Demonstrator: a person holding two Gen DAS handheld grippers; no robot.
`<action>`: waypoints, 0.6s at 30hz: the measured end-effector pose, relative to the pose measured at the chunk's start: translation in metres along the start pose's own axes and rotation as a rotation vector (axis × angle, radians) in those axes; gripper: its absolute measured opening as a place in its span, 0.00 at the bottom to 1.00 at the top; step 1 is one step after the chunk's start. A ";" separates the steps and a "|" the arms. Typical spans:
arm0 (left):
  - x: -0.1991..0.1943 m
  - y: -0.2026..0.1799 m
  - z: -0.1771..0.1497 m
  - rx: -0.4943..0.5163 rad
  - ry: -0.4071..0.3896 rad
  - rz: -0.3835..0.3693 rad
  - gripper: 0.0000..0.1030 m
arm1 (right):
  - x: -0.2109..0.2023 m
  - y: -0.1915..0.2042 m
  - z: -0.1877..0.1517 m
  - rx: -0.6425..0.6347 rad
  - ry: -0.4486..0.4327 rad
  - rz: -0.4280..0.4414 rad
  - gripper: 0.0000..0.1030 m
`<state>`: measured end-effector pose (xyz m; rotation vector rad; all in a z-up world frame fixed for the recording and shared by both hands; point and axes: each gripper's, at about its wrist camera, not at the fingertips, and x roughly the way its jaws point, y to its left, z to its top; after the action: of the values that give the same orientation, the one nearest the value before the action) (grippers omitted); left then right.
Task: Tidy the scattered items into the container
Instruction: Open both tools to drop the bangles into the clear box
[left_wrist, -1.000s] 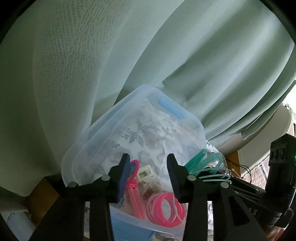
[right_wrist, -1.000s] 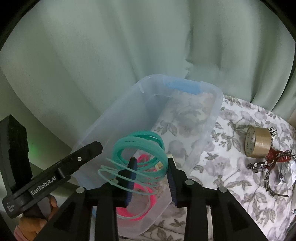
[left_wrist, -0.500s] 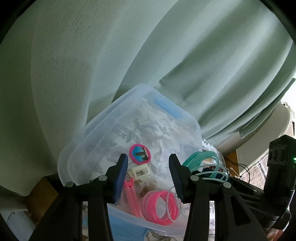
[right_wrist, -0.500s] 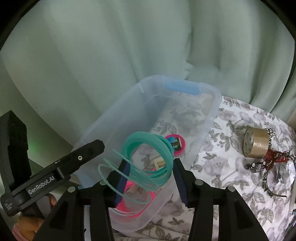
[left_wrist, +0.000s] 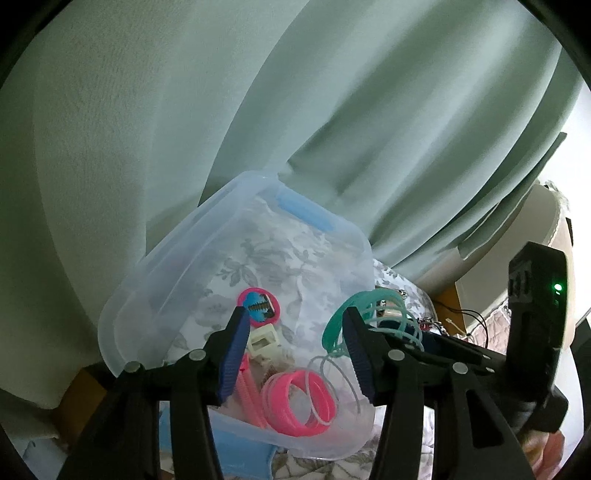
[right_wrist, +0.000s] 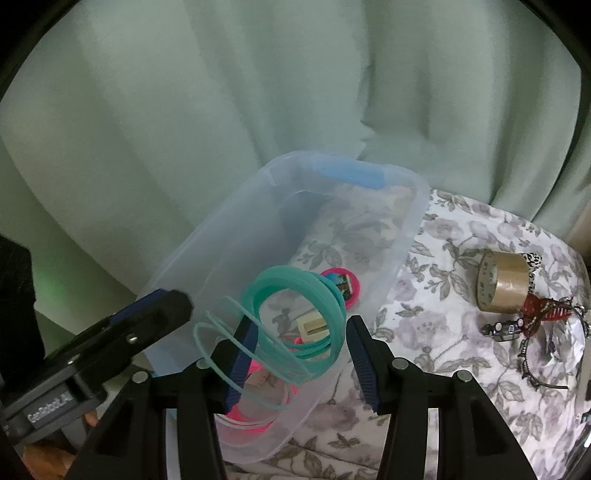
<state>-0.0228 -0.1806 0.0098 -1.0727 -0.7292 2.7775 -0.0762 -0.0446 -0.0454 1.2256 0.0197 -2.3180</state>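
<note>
Left wrist view: left gripper (left_wrist: 293, 349) above clear bin (left_wrist: 173, 273), jaws just been opening, parted, nothing between pads. Pink disc (left_wrist: 258, 306), cream clip (left_wrist: 263, 341), pink coil (left_wrist: 299, 404) lie inside bin.

Right wrist view: right gripper (right_wrist: 301, 352) jaws just been opening, apart; teal coil (right_wrist: 295, 295) loose between them, draped over left finger (right_wrist: 242, 354), above bin (right_wrist: 406, 236). Tape roll (right_wrist: 504, 286) outside on flowered cloth (right_wrist: 443, 332).

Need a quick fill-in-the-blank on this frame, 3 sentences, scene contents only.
1. The pink coil lies inside the clear ___.
2. The roll of brown tape stands on the ___-patterned cloth.
3. The coil hanging over the right hand-held gripper is ___ in colour.

Missing words: container; floral; teal
</note>
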 end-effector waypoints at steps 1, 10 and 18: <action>0.001 0.000 0.000 0.006 0.005 -0.002 0.52 | 0.000 0.000 0.001 0.002 0.000 -0.002 0.52; 0.019 -0.004 -0.007 0.056 0.082 -0.017 0.52 | 0.001 0.007 0.005 -0.011 0.003 0.001 0.52; 0.023 -0.002 -0.007 0.048 0.094 -0.028 0.52 | 0.001 0.001 0.003 -0.019 0.021 0.008 0.52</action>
<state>-0.0361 -0.1709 -0.0084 -1.1652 -0.6580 2.6862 -0.0786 -0.0471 -0.0441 1.2388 0.0439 -2.2922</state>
